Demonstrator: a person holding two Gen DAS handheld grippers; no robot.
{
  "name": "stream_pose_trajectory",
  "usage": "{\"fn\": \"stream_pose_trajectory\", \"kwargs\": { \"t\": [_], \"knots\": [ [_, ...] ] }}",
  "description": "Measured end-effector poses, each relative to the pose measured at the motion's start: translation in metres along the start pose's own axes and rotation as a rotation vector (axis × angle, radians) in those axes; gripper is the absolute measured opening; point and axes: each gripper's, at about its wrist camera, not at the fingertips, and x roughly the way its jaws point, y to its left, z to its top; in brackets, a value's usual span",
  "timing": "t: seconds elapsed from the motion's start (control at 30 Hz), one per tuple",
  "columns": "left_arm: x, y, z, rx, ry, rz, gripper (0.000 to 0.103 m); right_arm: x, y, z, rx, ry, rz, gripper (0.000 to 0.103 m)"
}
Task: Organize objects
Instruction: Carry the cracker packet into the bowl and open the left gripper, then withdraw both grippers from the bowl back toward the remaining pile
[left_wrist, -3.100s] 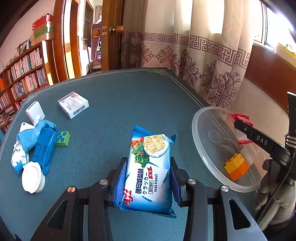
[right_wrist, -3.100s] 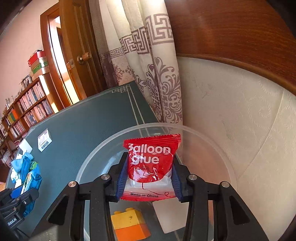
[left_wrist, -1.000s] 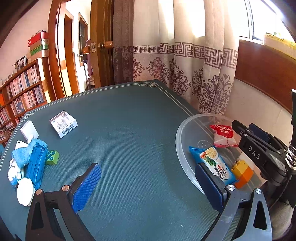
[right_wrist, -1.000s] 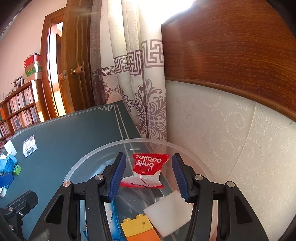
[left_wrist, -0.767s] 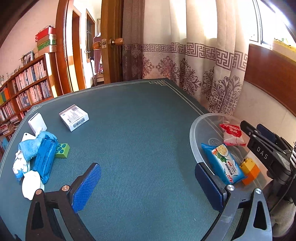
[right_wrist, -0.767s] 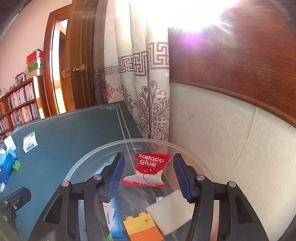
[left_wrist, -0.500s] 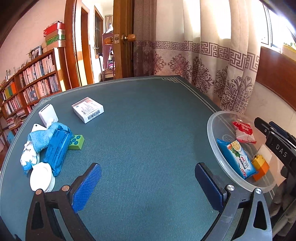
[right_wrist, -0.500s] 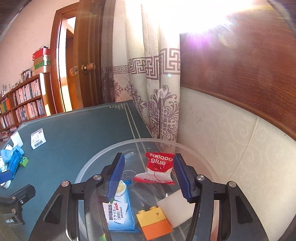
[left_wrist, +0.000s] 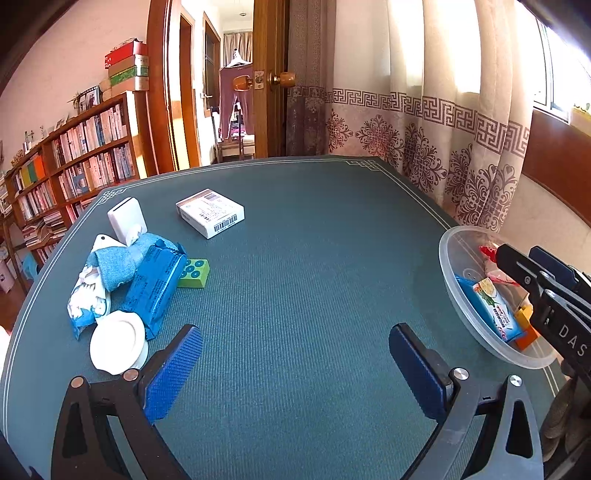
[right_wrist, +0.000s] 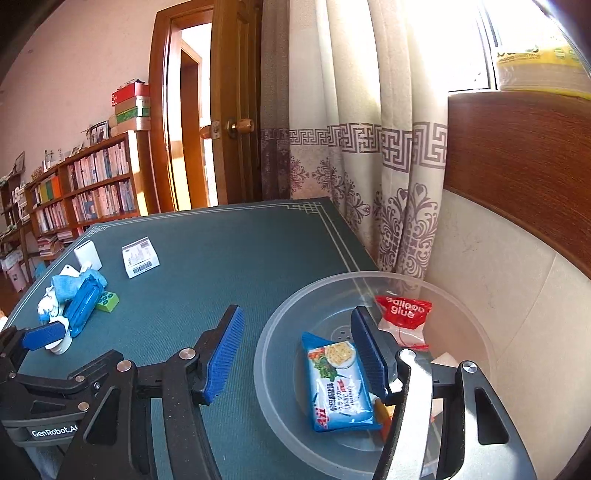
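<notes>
We hold the left gripper (left_wrist: 293, 369) wide open over the green table (left_wrist: 314, 258) with nothing between its pads; ahead and left of its left finger sit the blue packet (left_wrist: 153, 286), green brick (left_wrist: 194, 272) and white lid (left_wrist: 117, 341); the white box (left_wrist: 209, 212) lies further ahead; the right gripper (right_wrist: 295, 354) is opening, empty, its right finger over the clear bowl (right_wrist: 273, 369), where the biscuit pack (right_wrist: 338, 387) lies between the fingers and the red glue sachet (right_wrist: 404, 314) just beyond the right fingertip.
</notes>
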Motion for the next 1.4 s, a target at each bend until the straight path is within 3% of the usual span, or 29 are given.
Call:
{"fn": "stream_pose_trajectory", "kwargs": {
  "t": [0.93, 1.23, 1.4],
  "knots": [
    [-0.001, 0.078, -0.02, -0.093, 0.026, 0.122, 0.103, 0.019, 0.076, -0.03, -0.051, 0.149, 0.17, 0.062],
    [-0.003, 0.099, -0.027, -0.126, 0.027, 0.158, 0.103, 0.031, 0.088, -0.042, -0.035, 0.213, 0.207, 0.062],
    [-0.009, 0.111, -0.033, -0.138, 0.0, 0.215, 0.103, 0.039, 0.084, -0.046, -0.005, 0.243, 0.212, 0.062]
  ]
}}
